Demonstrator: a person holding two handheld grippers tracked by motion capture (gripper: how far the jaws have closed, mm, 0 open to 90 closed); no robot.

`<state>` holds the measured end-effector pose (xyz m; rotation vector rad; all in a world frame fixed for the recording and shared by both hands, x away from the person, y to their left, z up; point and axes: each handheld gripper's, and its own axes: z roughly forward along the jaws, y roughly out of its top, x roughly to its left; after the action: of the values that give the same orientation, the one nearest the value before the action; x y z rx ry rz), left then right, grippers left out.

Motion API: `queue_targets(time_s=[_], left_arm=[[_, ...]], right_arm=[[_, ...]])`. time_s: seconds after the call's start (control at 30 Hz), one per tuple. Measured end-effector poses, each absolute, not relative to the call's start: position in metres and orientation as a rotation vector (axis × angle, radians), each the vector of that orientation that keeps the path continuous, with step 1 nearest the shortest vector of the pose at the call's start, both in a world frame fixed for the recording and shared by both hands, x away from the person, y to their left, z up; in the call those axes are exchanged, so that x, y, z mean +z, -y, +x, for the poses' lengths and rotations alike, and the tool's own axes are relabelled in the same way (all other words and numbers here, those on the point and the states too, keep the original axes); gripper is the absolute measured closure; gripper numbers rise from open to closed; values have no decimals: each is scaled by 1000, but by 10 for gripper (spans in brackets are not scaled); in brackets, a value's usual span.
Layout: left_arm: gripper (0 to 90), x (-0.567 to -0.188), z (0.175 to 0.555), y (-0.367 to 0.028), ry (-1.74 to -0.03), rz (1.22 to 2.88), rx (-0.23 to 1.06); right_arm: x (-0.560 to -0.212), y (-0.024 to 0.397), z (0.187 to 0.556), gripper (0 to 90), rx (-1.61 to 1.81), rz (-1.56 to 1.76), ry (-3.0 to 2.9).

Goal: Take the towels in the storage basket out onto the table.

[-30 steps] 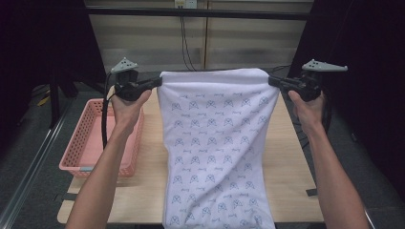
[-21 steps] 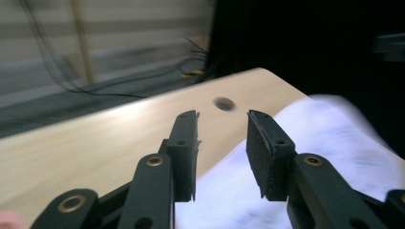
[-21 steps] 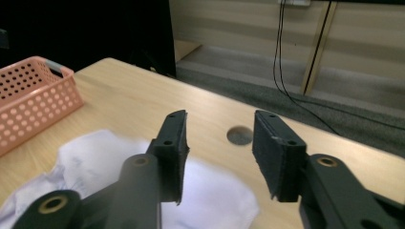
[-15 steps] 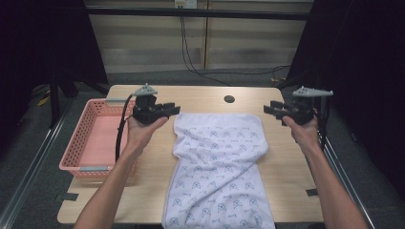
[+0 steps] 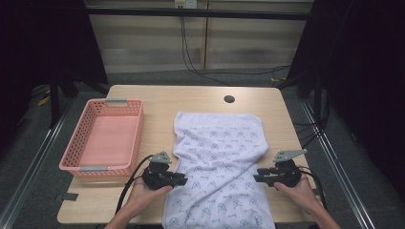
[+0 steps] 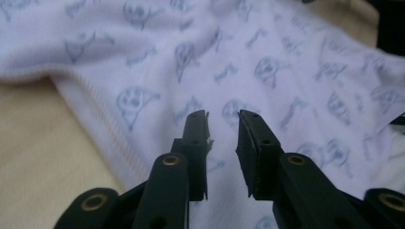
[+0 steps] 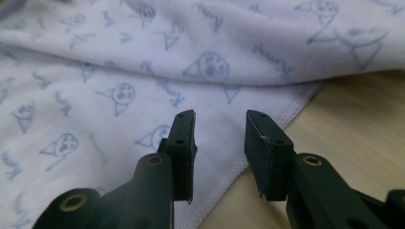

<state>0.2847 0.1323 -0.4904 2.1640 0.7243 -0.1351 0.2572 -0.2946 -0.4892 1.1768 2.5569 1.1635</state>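
- The towel (image 5: 217, 167) lies spread down the middle of the table (image 5: 191, 98), its near end hanging over the front edge; a pink basket (image 5: 102, 136) sits well apart to the left.
- Left gripper (image 5: 183, 180) hovers at the towel's left hem, right gripper (image 5: 258, 178) at its right hem.
- Both sets of jaws have just been closing but stand parted, with nothing between them; in each gripper view cloth lies beneath the pads.
- Risk: closing from above could pinch a single wrinkle rather than the hem, so the fold would come up skewed.
- Risk: uneven grips could drag the towel sideways, or let its hanging end slide off the table.
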Motion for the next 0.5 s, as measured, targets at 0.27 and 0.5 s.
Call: queue_targets(time_s=[0.27,0.5], left_arm=[[696,-498,280,-159,-836,2163,-67],[761,-496,265,-167,-820,2205,-42]], right_arm=[[-494,299,243,664,1072,1133,-2591],[-491,301,221,868,996,1080,-2617]])
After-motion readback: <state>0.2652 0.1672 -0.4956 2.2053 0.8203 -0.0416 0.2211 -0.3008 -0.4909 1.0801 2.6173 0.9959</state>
